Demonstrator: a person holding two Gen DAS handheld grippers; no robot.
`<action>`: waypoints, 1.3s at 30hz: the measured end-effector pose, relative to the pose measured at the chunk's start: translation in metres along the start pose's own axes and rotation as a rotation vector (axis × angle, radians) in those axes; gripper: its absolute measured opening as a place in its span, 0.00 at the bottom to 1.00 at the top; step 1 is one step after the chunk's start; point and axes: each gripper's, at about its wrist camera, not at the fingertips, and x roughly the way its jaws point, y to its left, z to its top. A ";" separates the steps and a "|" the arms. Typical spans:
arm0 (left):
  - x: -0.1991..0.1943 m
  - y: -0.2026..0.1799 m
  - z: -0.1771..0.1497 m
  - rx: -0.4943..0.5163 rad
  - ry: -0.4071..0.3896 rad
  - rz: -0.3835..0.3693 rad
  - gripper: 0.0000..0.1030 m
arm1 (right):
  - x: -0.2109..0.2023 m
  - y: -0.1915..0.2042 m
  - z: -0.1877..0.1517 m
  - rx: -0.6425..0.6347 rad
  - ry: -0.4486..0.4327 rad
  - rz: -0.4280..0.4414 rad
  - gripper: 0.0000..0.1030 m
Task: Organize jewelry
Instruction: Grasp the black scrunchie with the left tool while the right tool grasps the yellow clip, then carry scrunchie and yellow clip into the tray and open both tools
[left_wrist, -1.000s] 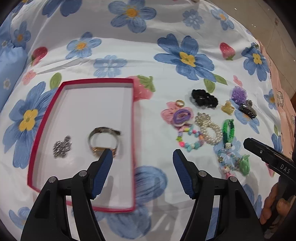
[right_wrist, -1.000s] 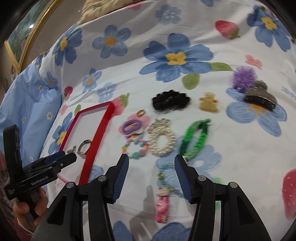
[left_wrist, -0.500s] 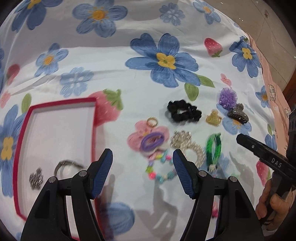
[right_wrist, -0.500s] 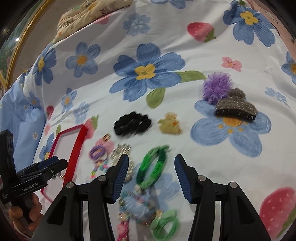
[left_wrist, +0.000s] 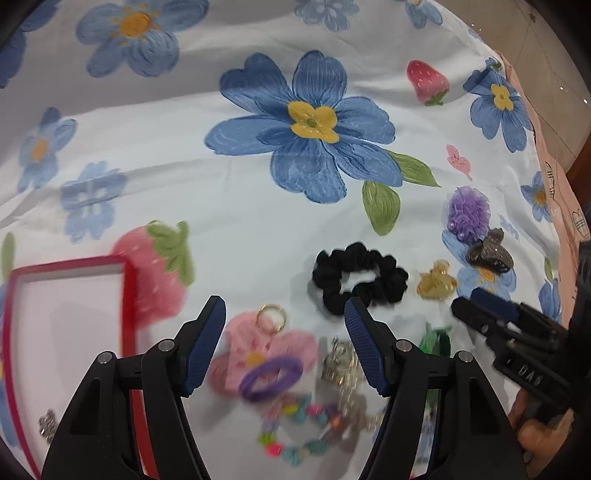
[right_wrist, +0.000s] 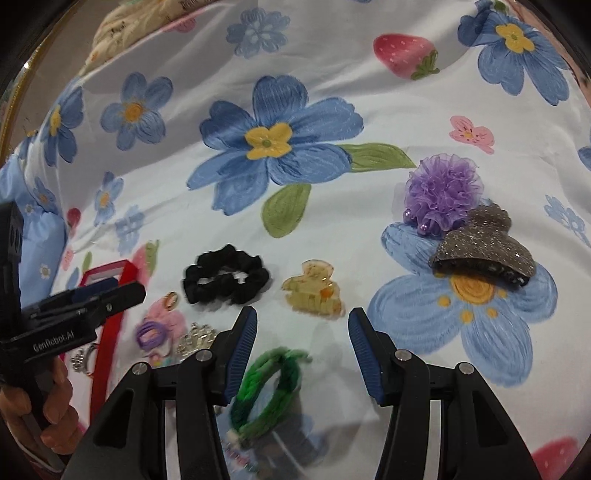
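Note:
Jewelry lies spread on a flowered bedspread. My left gripper (left_wrist: 284, 310) is open and empty above a gold ring (left_wrist: 271, 317), a purple hair tie (left_wrist: 271, 378), a bead bracelet (left_wrist: 295, 432) and a pearl bracelet (left_wrist: 343, 373). The red tray (left_wrist: 129, 314) lies to its left and holds a silver trinket (left_wrist: 48, 424). My right gripper (right_wrist: 303, 317) is open and empty, just short of an amber clip (right_wrist: 314, 290), with a green bracelet (right_wrist: 269, 391) under its fingers. A black scrunchie (right_wrist: 225, 275), a purple flower clip (right_wrist: 443, 192) and a glittery claw clip (right_wrist: 484, 251) lie beyond.
A pink cloth (left_wrist: 554, 184) hangs at the bed's right edge, with floor beyond it. A blue pillow (right_wrist: 40, 229) lies at the left and a patterned cushion (right_wrist: 122, 22) at the far top. A hand (right_wrist: 44, 406) holds the left gripper's handle.
Both grippers have moved right across the bed. The left went from over the tray to over the ring and hair tie. The right went from the pearl bracelet toward the amber clip. Jaws unchanged.

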 end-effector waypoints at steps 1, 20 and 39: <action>0.006 -0.001 0.004 0.001 0.004 0.003 0.64 | 0.004 -0.001 0.001 0.001 0.006 -0.001 0.52; 0.047 -0.031 0.007 0.071 0.040 -0.083 0.06 | 0.026 -0.012 0.008 0.035 0.012 0.018 0.38; -0.077 0.073 -0.041 -0.134 -0.133 -0.075 0.06 | -0.012 0.085 -0.004 -0.075 -0.014 0.193 0.38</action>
